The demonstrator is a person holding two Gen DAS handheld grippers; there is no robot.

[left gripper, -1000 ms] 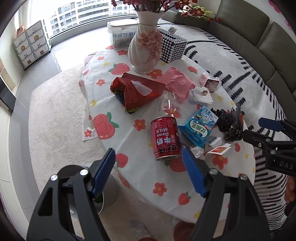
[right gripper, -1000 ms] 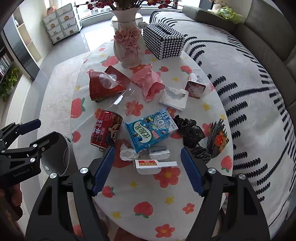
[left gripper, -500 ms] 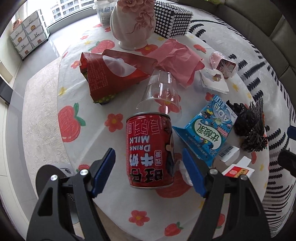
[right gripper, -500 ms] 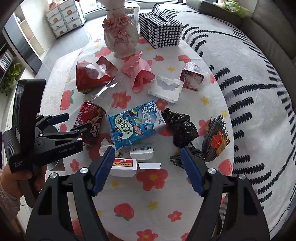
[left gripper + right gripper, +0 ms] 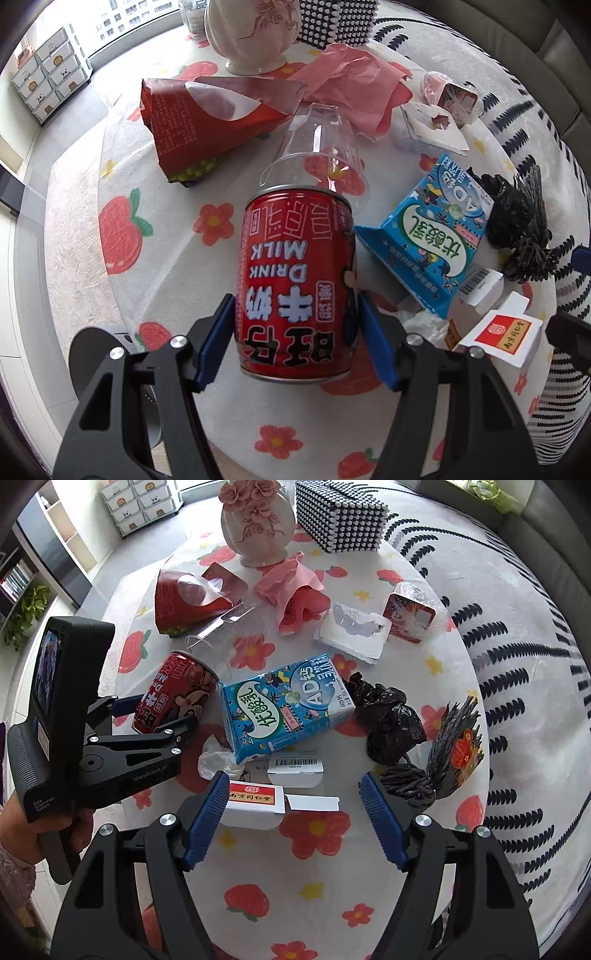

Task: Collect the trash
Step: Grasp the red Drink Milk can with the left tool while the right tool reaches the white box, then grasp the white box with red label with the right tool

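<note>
1. Red milk can (image 5: 295,284): lies on its side on the table (image 5: 74,236), near the table's left edge. Label reads "DRINK MILK" with large Chinese characters and a cartoon face. Silver rims, no dents seen.
2. Left gripper (image 5: 295,332): blue fingers (image 5: 214,339) straddle the can's lower end, one on each flank. The jaws have just been closing, with the can between them; the pads sit against or just beside its sides, firm contact cannot be told.
3. Right gripper (image 5: 291,812): fingers wide apart, nothing held, above a small white box (image 5: 255,805) with a red-and-yellow label in Chinese.
4. Blue drink carton (image 5: 284,709): flat, just right of the can, printed "AD" among Chinese script.
5. Barcode slip (image 5: 295,768): white, touching the carton's near edge.
6. Clear plastic cup (image 5: 317,151): on its side, mouth toward the can's top.
7. Red snack bag (image 5: 207,122): beyond the cup, green contents showing.
8. Black plastic bag (image 5: 391,720): right of the carton.
9. Open room: bare strawberry-print cloth in front of the right gripper; table edge close at the can's left.
</note>
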